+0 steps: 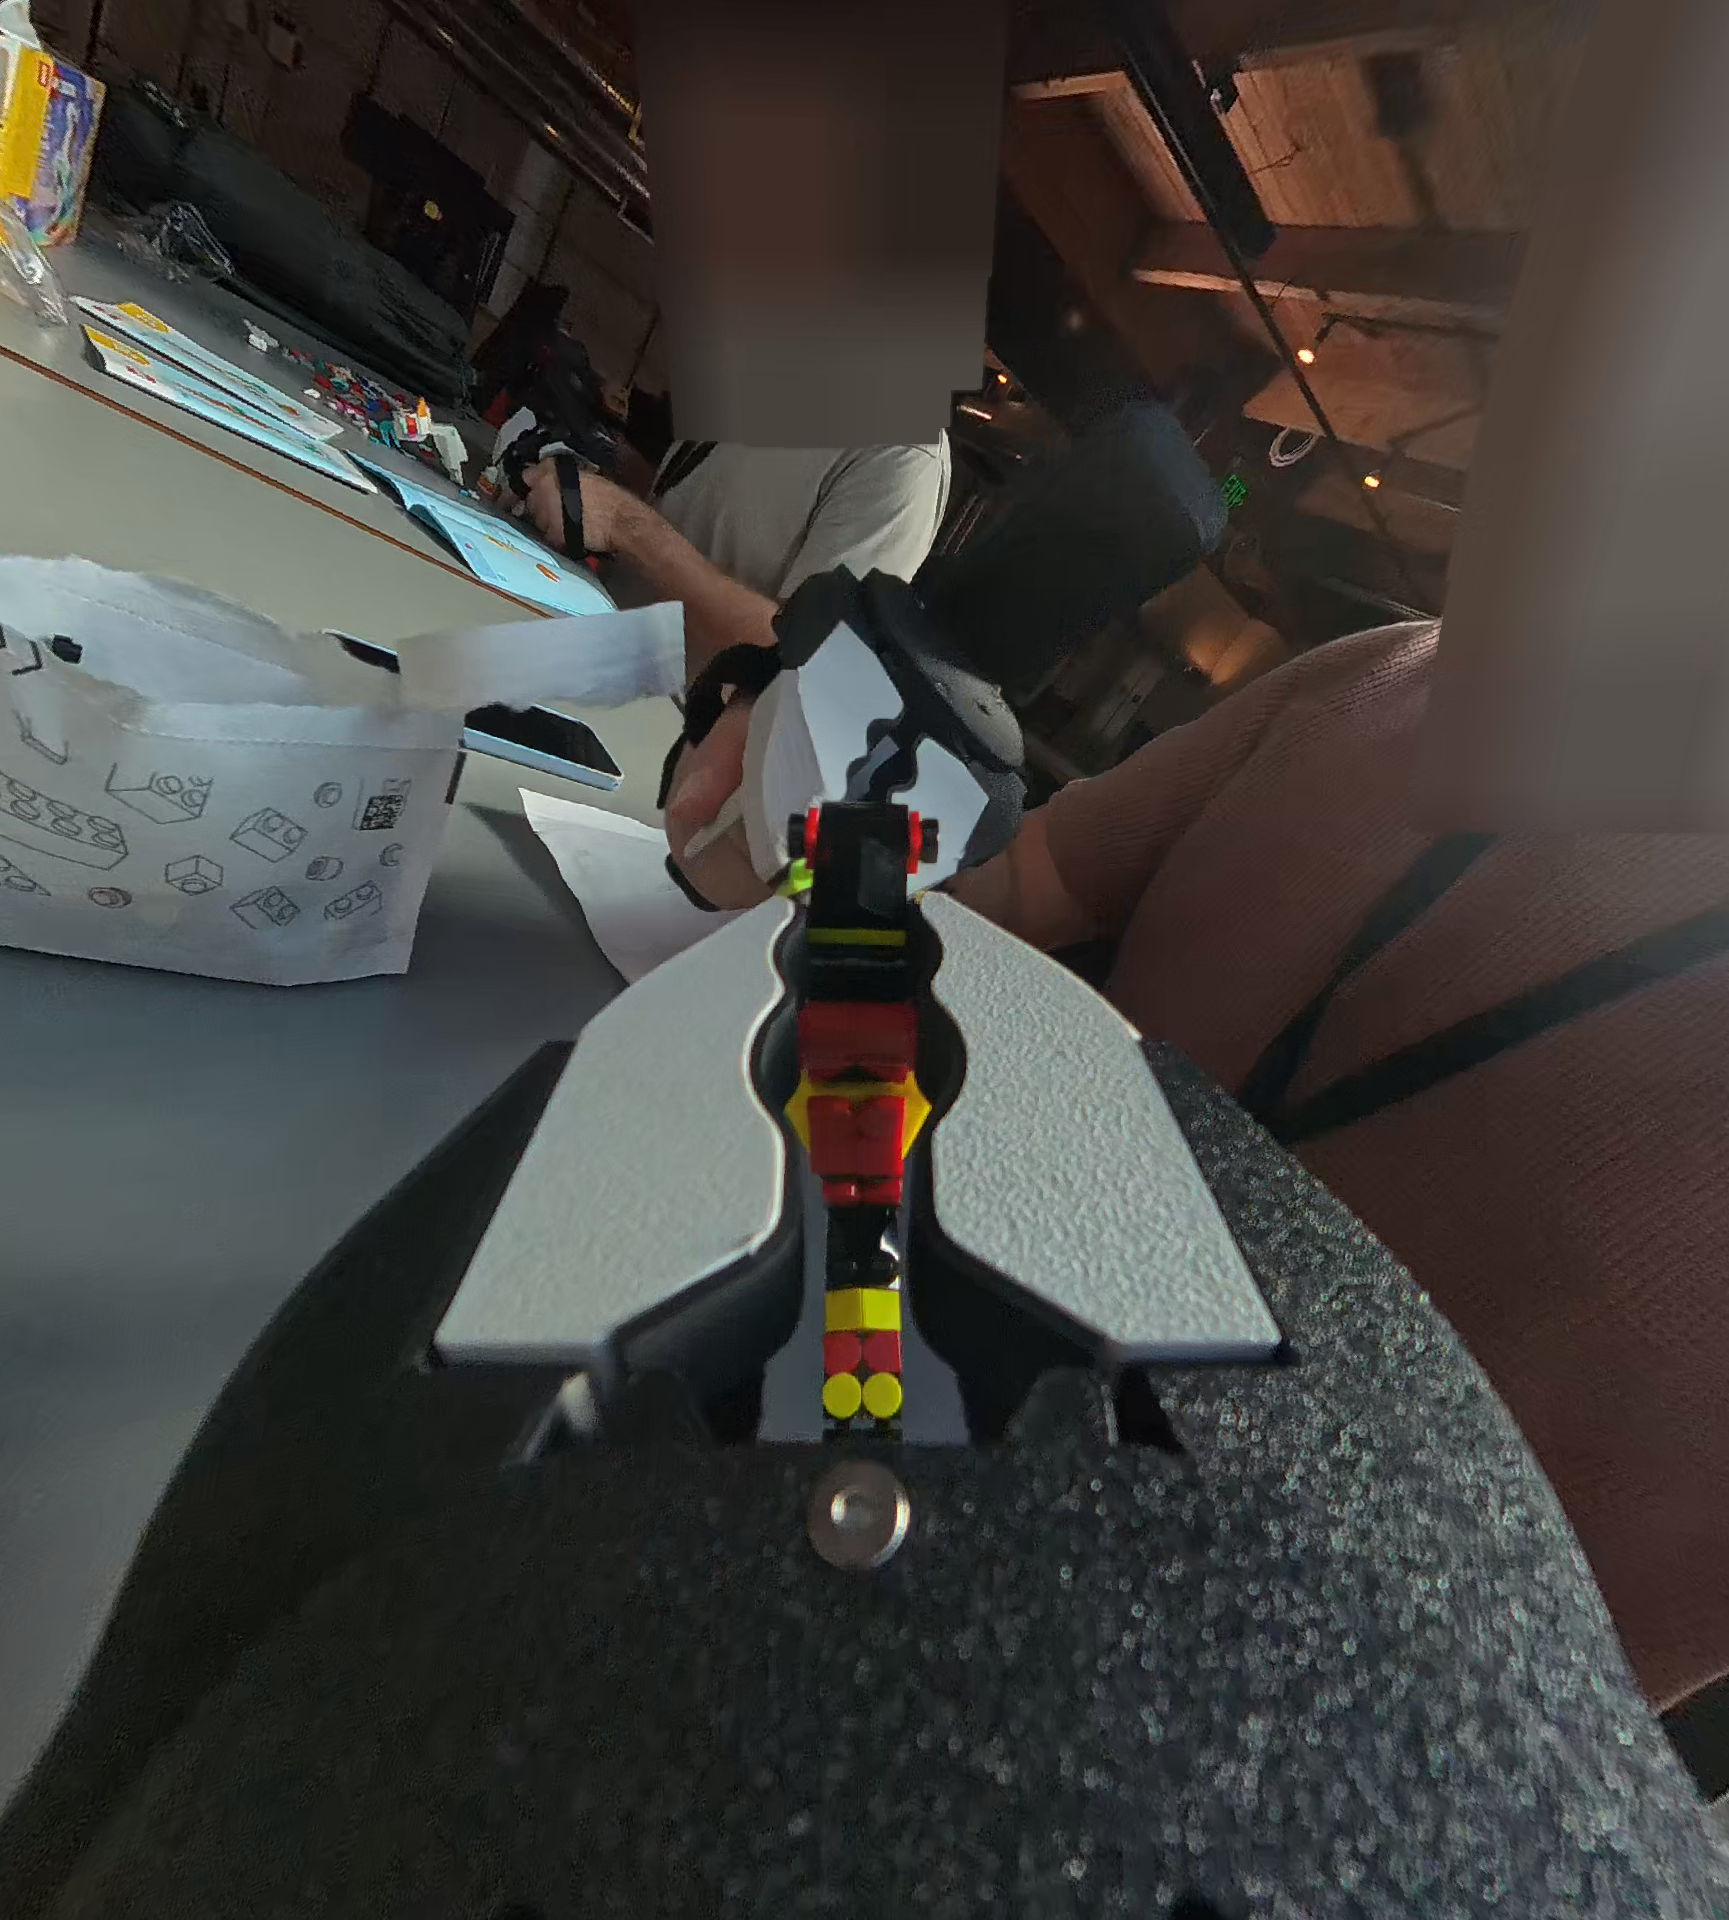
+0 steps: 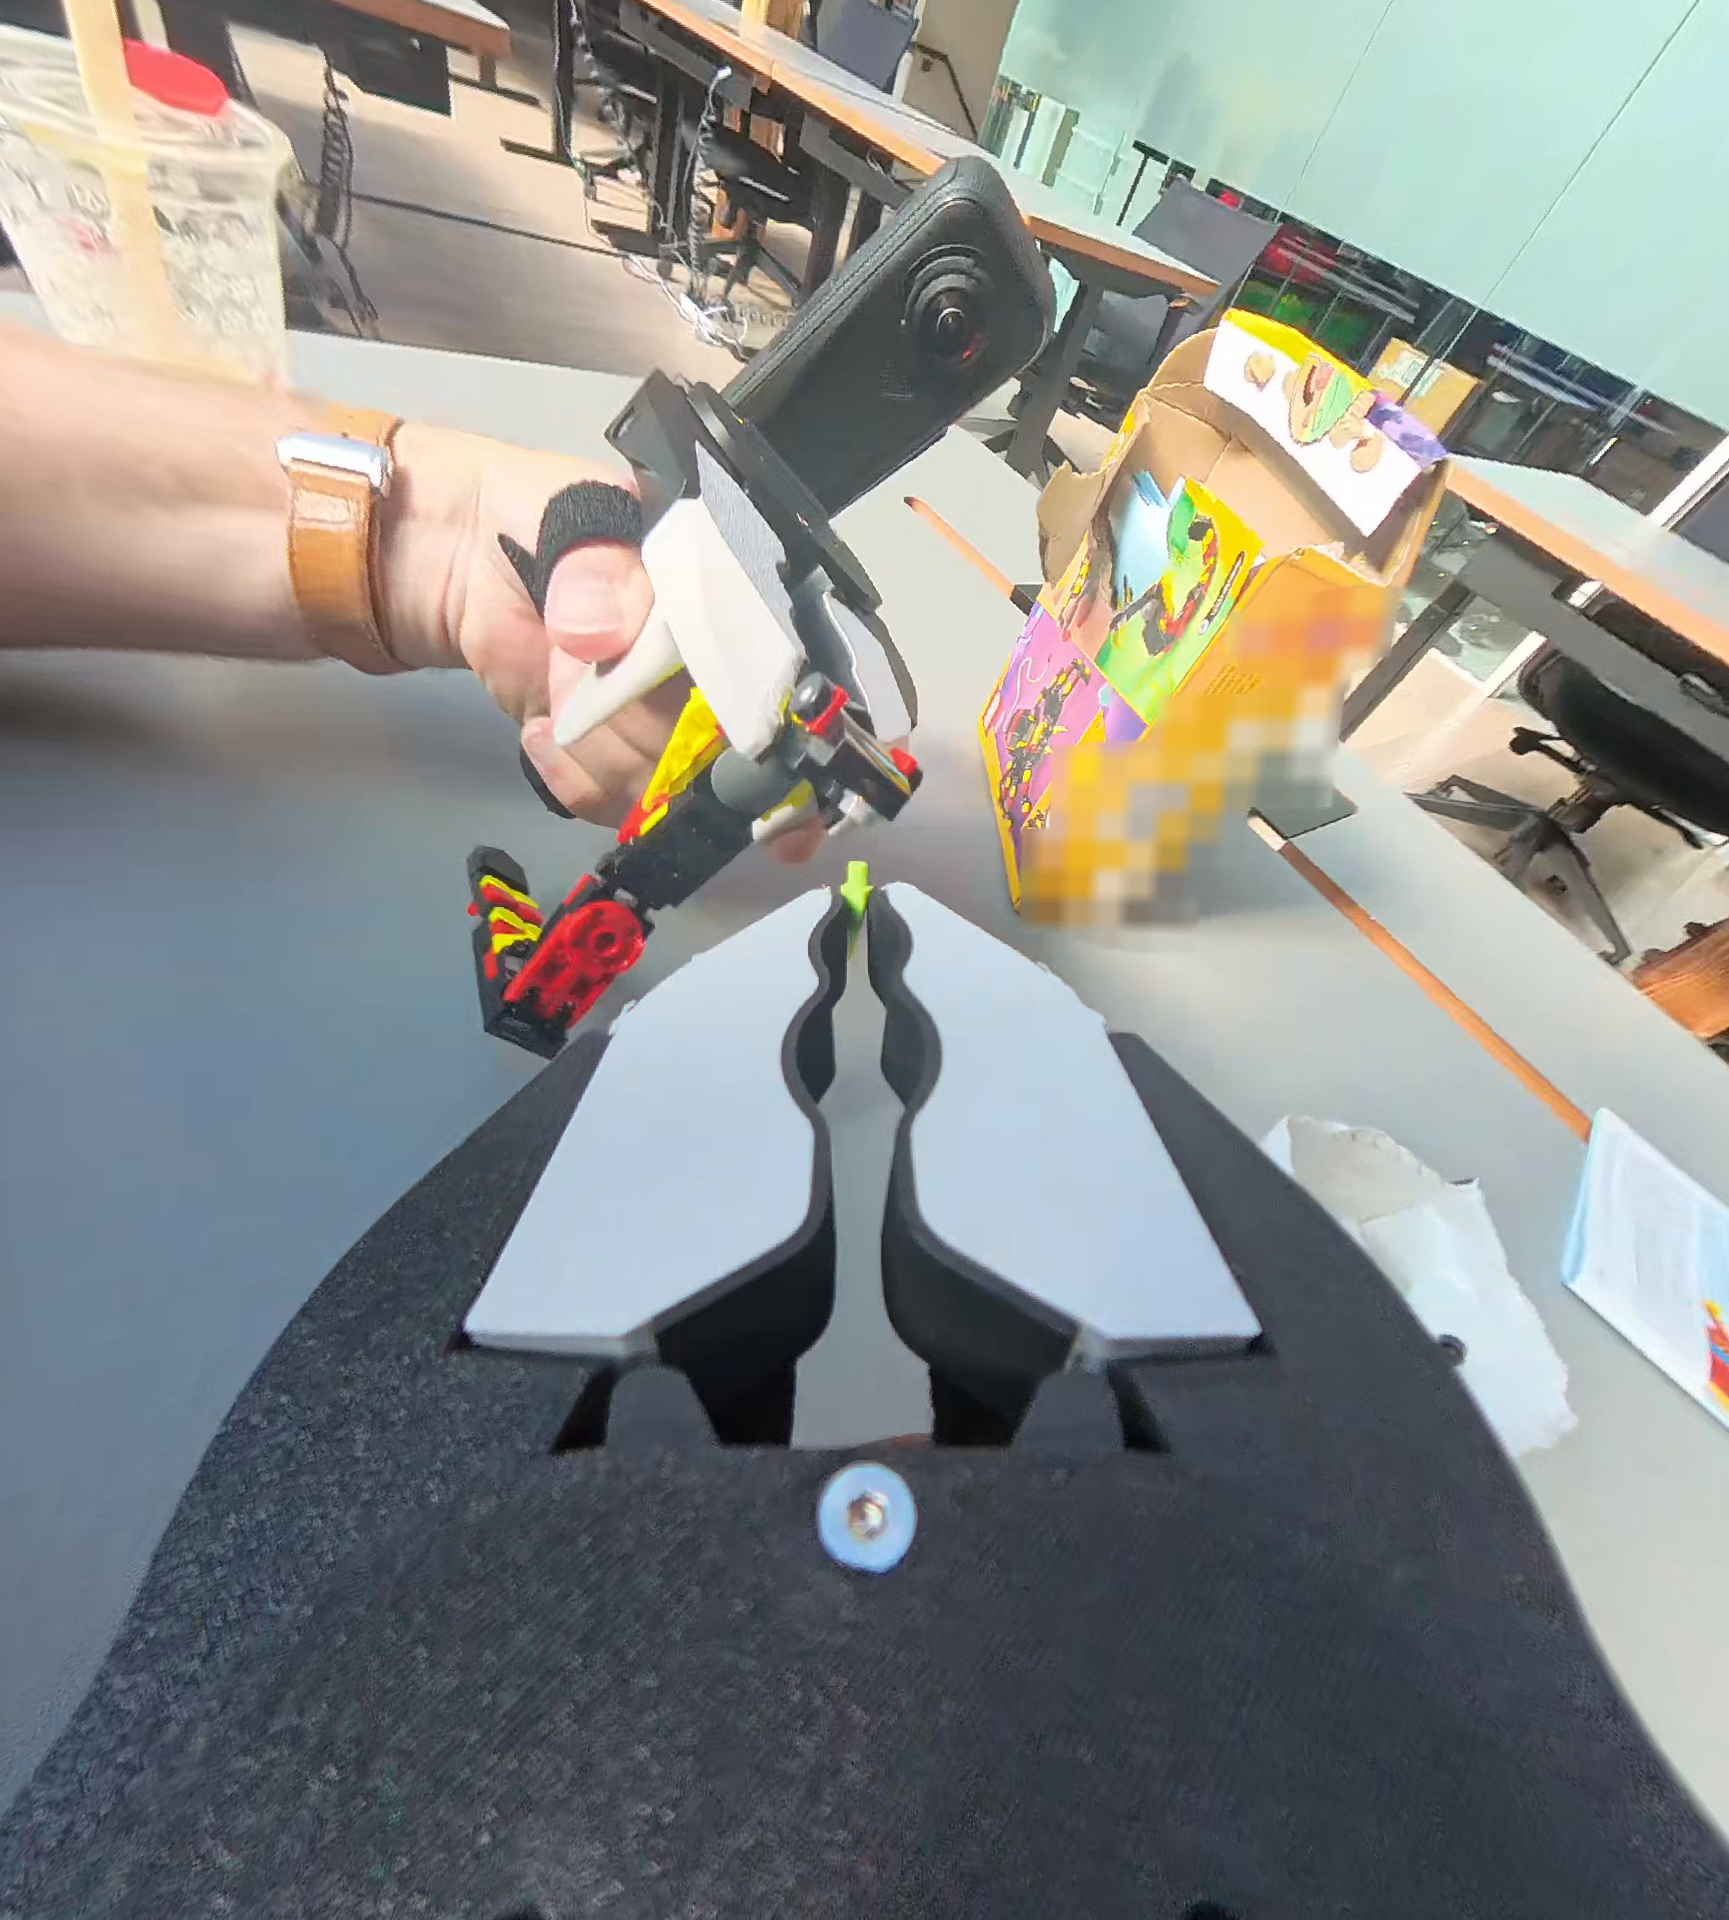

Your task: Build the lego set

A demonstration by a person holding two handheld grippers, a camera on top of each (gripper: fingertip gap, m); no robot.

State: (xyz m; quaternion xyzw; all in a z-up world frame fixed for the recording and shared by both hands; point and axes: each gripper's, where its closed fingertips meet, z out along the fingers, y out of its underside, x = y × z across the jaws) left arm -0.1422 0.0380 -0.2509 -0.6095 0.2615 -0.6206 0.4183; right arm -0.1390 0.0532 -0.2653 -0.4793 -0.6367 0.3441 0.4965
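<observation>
The lego model (image 1: 858, 1132) is showing black, red and yellow bands — a lime spike (image 2: 852, 891) is glowing beside it. The claw (image 2: 849, 914) is wearing pale grey plates on speckled black. The worktop (image 2: 216, 831) is reading grey; the paper bag (image 1: 164, 810) is showing white with outlined bricks.

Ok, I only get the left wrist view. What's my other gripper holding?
Observer: The right gripper is shut on a small lime-green piece.
Operator: What's my lego model like from the side?
Observer: The lego model slants down from the left gripper, and its low end has a red round joint.
Operator: Is there a box near it?
Observer: Yes, a torn-open lego box stands on the table just beyond the model.
</observation>
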